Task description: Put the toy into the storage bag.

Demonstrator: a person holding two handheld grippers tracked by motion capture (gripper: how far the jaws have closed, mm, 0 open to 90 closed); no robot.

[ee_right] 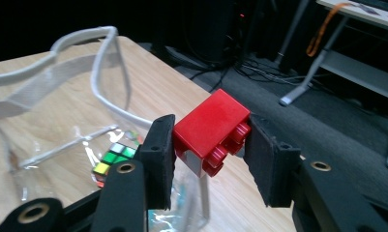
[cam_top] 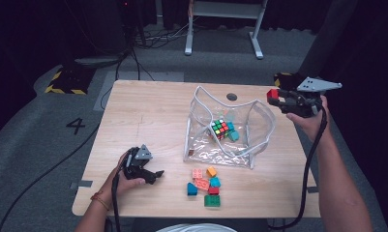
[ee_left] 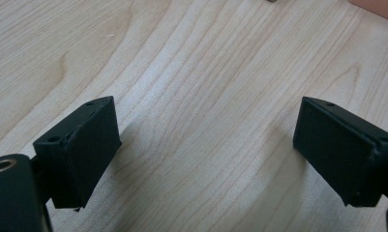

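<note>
On the floor left of the table (cam_top: pixel 148 116), a painted "4" (cam_top: pixel 76 126) is legible. Right gripper (ee_right: pixel 208 140) clamps one red building brick (ee_right: pixel 212 130) above the clear pouch (cam_top: pixel 228 128), which holds one Rubik's cube (cam_top: pixel 221 128). Left gripper (ee_left: pixel 206 150) rests open, empty. Six loose bricks (cam_top: pixel 206 185) lie near the front edge.

grey carpet (cam_top: pixel 46 130), white desk frame (cam_top: pixel 224 19), dark walls

A white desk frame (cam_top: pixel 224 19) stands behind the table (cam_top: pixel 148 116).
</note>
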